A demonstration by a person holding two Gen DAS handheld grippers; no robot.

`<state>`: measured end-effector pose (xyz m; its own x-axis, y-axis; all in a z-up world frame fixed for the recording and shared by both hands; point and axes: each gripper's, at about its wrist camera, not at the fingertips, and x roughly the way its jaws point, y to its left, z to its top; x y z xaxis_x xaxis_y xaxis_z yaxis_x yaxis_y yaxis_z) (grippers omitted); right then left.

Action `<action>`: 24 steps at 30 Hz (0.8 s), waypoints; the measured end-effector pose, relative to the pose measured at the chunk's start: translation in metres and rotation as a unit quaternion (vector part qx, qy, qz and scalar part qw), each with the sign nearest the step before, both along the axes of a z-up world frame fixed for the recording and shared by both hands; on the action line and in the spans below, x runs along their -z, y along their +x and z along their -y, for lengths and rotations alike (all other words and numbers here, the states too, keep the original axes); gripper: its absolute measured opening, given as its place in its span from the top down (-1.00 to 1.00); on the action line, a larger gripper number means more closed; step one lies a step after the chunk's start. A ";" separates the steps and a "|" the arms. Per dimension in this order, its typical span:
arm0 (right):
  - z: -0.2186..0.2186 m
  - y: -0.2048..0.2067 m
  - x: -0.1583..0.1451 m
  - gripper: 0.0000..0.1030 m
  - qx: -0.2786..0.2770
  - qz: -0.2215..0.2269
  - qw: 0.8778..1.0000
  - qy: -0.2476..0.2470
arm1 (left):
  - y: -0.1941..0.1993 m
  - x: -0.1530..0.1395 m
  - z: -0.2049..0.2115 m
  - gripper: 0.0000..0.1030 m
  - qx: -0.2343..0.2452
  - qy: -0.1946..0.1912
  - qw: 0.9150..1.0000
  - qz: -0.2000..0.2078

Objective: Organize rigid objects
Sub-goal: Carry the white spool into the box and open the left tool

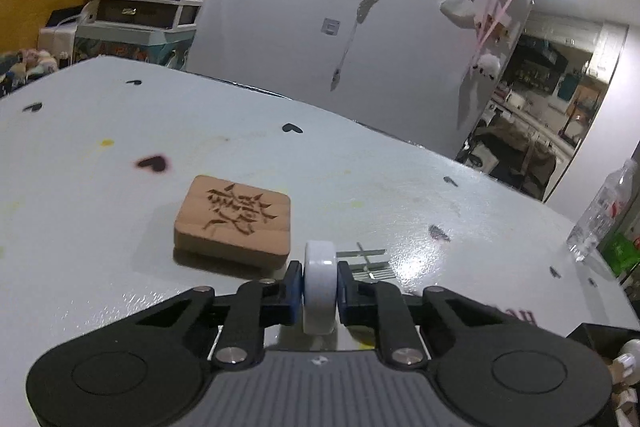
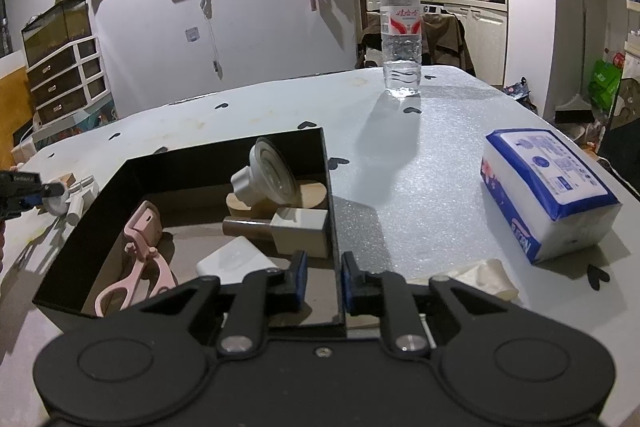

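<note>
The left gripper (image 1: 319,291) is clenched on a small white disc-shaped wheel (image 1: 319,287), pads pressing its two flat faces. The wheel stands on edge, its axle line running left to right between the pads and its rim facing away toward the far table edge. Just to its left, close but apart, a tan wooden block with a carved pattern (image 1: 233,223) lies flat on the pale table with black heart marks (image 1: 120,131).

The right gripper (image 2: 324,279) grips the near right wall of a black open-topped box (image 2: 326,163), one pad inside, one outside. In the box lie a pink eyelash curler (image 2: 138,259), a white ribbed plastic strainer (image 2: 266,167) and a cream block (image 2: 300,231). Beyond stands a clear water bottle (image 2: 401,35); to the right lies a blue-and-white tissue pack (image 2: 548,187).
</note>
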<state>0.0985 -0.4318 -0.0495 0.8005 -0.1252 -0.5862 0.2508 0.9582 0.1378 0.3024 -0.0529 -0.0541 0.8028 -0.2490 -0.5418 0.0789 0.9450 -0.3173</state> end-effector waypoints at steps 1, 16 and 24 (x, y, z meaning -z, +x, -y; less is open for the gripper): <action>0.001 0.000 0.000 0.79 0.003 0.000 1.000 0.000 | -0.002 0.000 -0.002 0.64 0.000 -0.002 1.000 0.000; 0.003 -0.002 -0.001 0.92 0.007 0.002 1.000 0.000 | -0.065 -0.020 -0.023 0.65 0.052 -0.110 0.993 0.003; 0.004 -0.003 -0.001 0.91 0.006 0.005 1.000 0.003 | -0.084 -0.044 0.031 0.65 0.211 -0.169 0.963 -0.011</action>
